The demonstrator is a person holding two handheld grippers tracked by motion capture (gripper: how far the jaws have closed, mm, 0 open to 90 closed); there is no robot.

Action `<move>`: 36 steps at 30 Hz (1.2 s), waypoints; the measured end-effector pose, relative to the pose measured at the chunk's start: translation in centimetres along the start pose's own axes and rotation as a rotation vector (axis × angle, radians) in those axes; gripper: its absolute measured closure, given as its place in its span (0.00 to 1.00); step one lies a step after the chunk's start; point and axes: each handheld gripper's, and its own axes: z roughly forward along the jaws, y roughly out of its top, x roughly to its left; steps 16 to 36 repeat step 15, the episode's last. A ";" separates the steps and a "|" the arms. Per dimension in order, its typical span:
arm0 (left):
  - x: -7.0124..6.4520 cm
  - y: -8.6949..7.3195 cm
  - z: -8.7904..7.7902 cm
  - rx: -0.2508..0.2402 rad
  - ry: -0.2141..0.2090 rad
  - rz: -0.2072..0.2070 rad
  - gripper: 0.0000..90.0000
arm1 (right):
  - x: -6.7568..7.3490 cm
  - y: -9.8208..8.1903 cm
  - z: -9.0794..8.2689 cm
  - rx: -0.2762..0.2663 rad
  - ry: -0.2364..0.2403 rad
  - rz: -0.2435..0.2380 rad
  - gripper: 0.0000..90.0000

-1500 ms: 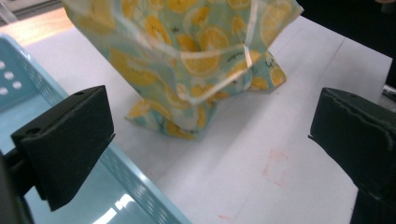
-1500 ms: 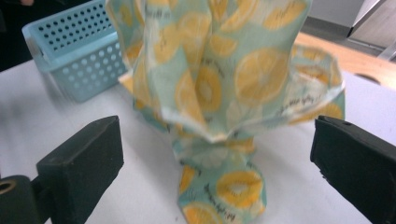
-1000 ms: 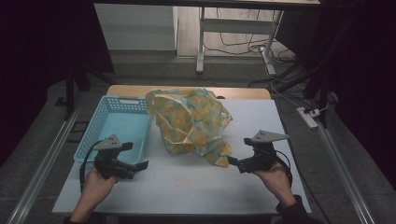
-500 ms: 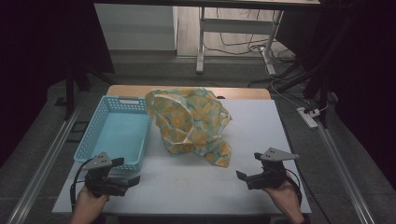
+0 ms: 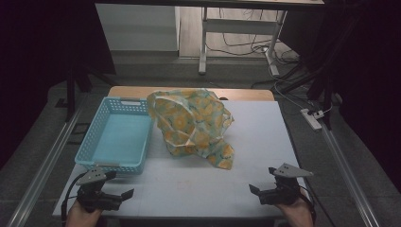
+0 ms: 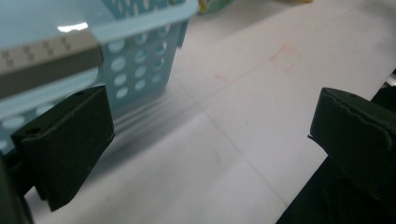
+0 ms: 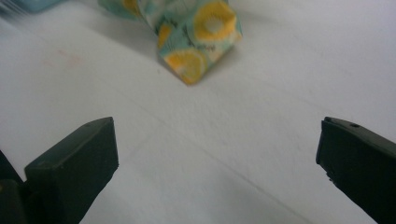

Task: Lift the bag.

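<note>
Both grippers rest low at the near edge of the bench (image 5: 198, 187), the left gripper (image 5: 120, 195) and the right gripper (image 5: 255, 191) each with fingers spread wide and holding nothing. Ahead of the right fingers and well apart lies the cloth bag (image 5: 191, 125), its lemon-print corner (image 7: 201, 44) nearest them, while the basket (image 5: 94, 158) sits just beyond the left fingers (image 6: 70, 140)

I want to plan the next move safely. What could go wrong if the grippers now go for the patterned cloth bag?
1. The cloth bag leans against the blue basket, so pulling it may drag or tip the basket.
2. Both the left gripper and the right gripper sit open at the near edge of the table, far from the bag; a long reach may pinch only its loose corner, which could slip.
</note>
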 end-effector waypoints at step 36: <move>0.3 -0.9 0.5 0.102 0.075 -0.019 0.00 | -0.7 -3.0 0.2 0.154 -0.045 0.027 0.00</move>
